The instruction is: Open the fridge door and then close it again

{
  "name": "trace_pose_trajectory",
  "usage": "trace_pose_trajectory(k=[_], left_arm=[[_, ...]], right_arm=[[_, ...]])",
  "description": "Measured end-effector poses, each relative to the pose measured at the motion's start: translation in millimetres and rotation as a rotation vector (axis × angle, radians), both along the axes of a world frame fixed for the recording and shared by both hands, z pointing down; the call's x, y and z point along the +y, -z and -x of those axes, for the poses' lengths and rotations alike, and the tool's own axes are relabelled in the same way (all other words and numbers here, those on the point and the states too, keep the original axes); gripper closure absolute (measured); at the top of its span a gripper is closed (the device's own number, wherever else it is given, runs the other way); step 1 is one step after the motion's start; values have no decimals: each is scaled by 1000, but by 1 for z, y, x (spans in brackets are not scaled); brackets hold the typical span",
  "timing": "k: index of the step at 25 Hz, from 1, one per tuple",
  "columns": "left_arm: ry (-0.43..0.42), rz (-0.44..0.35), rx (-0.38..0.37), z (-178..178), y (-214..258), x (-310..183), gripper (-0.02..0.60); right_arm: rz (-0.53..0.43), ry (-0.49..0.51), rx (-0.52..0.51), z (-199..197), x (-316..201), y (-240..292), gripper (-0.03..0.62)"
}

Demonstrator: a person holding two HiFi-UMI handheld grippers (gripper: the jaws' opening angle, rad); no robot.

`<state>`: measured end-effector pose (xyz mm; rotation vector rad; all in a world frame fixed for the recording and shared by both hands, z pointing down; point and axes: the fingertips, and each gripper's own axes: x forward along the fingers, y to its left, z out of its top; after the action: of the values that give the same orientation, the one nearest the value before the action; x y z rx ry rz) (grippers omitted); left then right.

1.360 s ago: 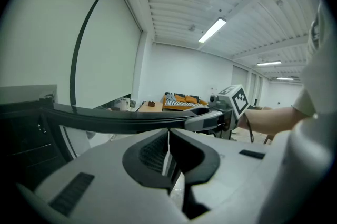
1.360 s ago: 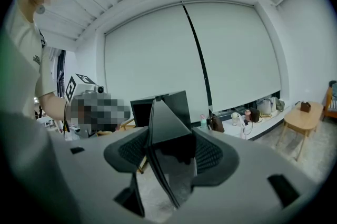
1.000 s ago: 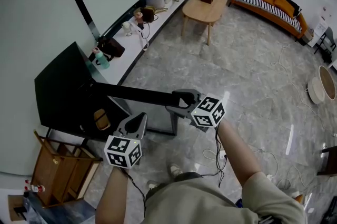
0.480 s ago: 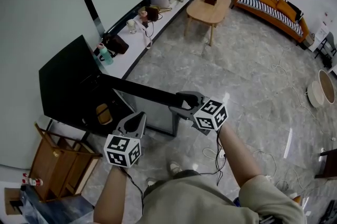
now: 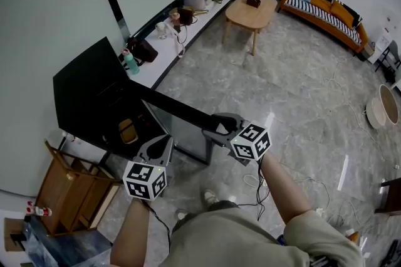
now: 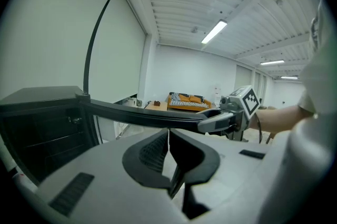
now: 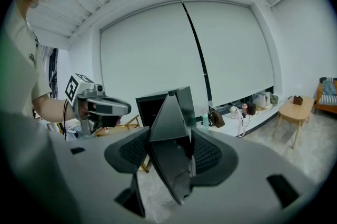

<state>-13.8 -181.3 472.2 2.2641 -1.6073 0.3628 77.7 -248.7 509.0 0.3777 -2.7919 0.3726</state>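
Head view — marble floor [image 5: 301, 90], fridge door [image 5: 175, 110] open.

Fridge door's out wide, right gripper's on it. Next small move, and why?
Probably swing the fridge door back toward the fridge with the right gripper: its jaws clamp the door's free edge, and the door already stands wide open.

The fridge door [image 5: 169, 108], gripped by the right tool [image 5: 211, 128], has swung slightly toward the person.

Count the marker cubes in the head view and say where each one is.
2. One cube rides the left gripper, lower left; the other rides the right gripper, gripping the fridge door.
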Motion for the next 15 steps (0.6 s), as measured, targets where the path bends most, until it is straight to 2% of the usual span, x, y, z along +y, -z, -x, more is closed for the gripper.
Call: trace_pose_trajectory(k=[10, 15], left_arm=[[42, -10, 4, 18, 6, 43, 571], [78, -16, 0, 35, 7, 61, 571]], right_arm=[[2, 3, 28, 15, 43, 1, 361], [3, -28, 27, 23, 57, 3, 359]])
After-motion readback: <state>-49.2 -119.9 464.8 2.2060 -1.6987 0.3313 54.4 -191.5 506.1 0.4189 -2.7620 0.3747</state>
